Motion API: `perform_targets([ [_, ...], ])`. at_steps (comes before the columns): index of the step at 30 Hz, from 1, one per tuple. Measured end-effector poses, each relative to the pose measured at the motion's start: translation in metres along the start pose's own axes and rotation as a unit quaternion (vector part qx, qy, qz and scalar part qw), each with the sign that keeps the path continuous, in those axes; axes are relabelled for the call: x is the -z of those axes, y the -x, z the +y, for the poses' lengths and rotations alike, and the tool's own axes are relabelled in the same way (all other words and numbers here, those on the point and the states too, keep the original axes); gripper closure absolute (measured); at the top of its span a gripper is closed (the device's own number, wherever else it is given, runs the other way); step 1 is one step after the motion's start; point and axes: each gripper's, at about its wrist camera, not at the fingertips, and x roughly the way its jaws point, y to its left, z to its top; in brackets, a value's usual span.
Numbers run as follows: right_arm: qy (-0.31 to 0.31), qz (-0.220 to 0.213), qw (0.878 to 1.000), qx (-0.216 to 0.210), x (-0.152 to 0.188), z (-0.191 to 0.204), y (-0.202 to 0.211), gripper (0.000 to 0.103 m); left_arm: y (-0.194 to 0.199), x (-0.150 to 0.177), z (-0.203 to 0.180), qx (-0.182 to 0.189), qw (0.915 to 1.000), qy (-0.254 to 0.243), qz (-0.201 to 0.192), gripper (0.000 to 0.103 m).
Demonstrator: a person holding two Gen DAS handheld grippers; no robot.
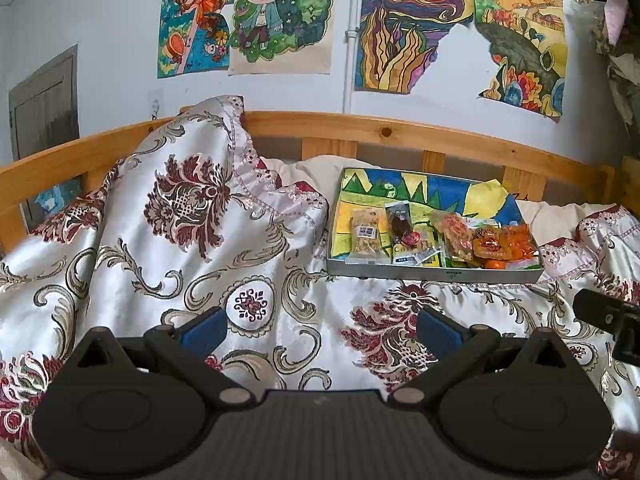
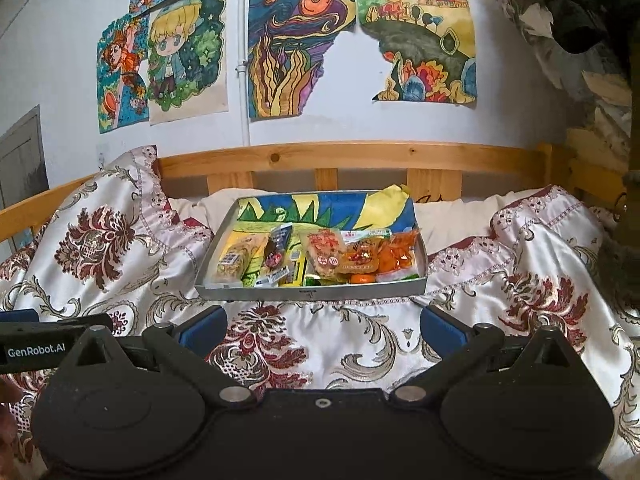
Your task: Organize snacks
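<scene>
A shallow tray [image 2: 312,291] sits on the bedspread [image 2: 360,344], its far side near the wooden bed rail [image 2: 360,156] and a pale pillow [image 2: 216,200] behind it. Its near wall faces both cameras, with an open stretch of patterned cloth between that wall and the grippers. To the tray's left the cloth heaps up into a tall fold [image 1: 192,184]; to its right the cover rises more gently.

The snacks lie inside the tray, crowded along its near edge — a pale packet [image 2: 236,258] at the left, a dark packet [image 2: 278,250] beside it, a pink-orange bag [image 2: 324,254] in the middle, and orange packets [image 2: 394,258] at the right. The far half of the tray shows only its painted paper lining [image 2: 320,206].

The left gripper [image 1: 322,330] hangs over the bedspread well short of the tray, jaws spread wide, nothing between the blue pads [image 1: 204,332]. The right gripper [image 2: 322,328] is likewise wide apart and empty, aimed at the tray's near wall. Each gripper shows at the edge of the other's view — side by side, apart.
</scene>
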Motion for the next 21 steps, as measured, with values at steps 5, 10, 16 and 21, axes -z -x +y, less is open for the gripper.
perform_targets([
  [5, 0.003, 0.008, 1.0, 0.002, 0.002, 0.0019, -0.0011, 0.001, 0.0015, 0.0024, -0.0005, -0.002, 1.0, -0.005, 0.004, 0.0],
  [10, 0.01, 0.014, 1.0, 0.005, 0.0033, 0.0032, -0.0024, 0.001, 0.0024, 0.0032, -0.0003, -0.004, 1.0, -0.005, 0.005, 0.0],
  [16, 0.008, 0.02, 1.0, 0.01, 0.0042, 0.0009, -0.0034, 0.001, 0.0023, 0.0042, 0.0002, -0.006, 0.9999, -0.005, 0.007, 0.0],
  [21, 0.01, 0.026, 1.0, 0.014, 0.0051, 0.0013, -0.0048, 0.001, 0.0029, 0.0051, 0.0007, -0.009, 0.9999, -0.006, 0.009, 0.0],
])
